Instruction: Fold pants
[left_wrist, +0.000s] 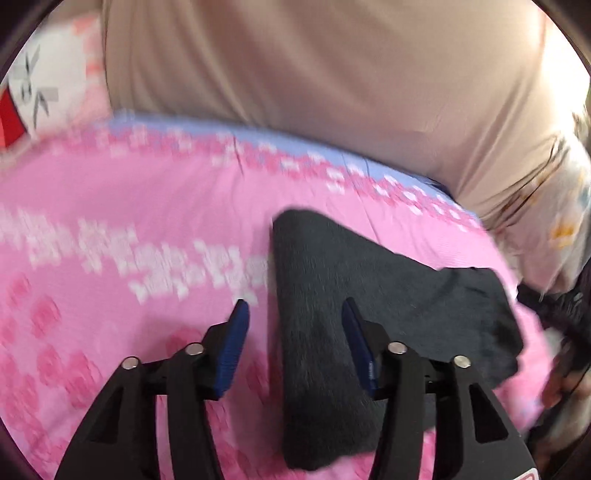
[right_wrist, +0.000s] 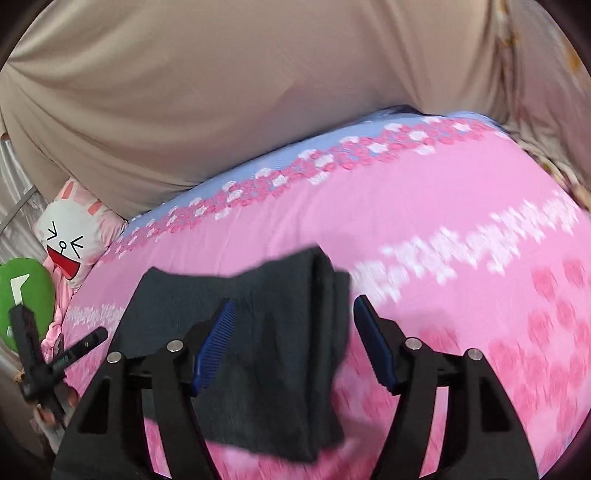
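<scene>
Dark grey pants (left_wrist: 332, 295) lie folded into a compact bundle on the pink flowered bedspread (left_wrist: 129, 206). My left gripper (left_wrist: 293, 314) is open and empty, hovering over the bundle's left edge. In the right wrist view the same pants (right_wrist: 273, 350) lie below my right gripper (right_wrist: 295, 310), which is open and empty over the bundle's right edge. The left gripper's body (right_wrist: 44, 354) shows at the far left of the right wrist view.
A beige curtain or sheet (left_wrist: 332, 74) hangs behind the bed. A white cartoon rabbit pillow (right_wrist: 70, 243) and a green cushion (right_wrist: 26, 295) lie at the bed's left end. The bedspread (right_wrist: 461, 192) has a blue border.
</scene>
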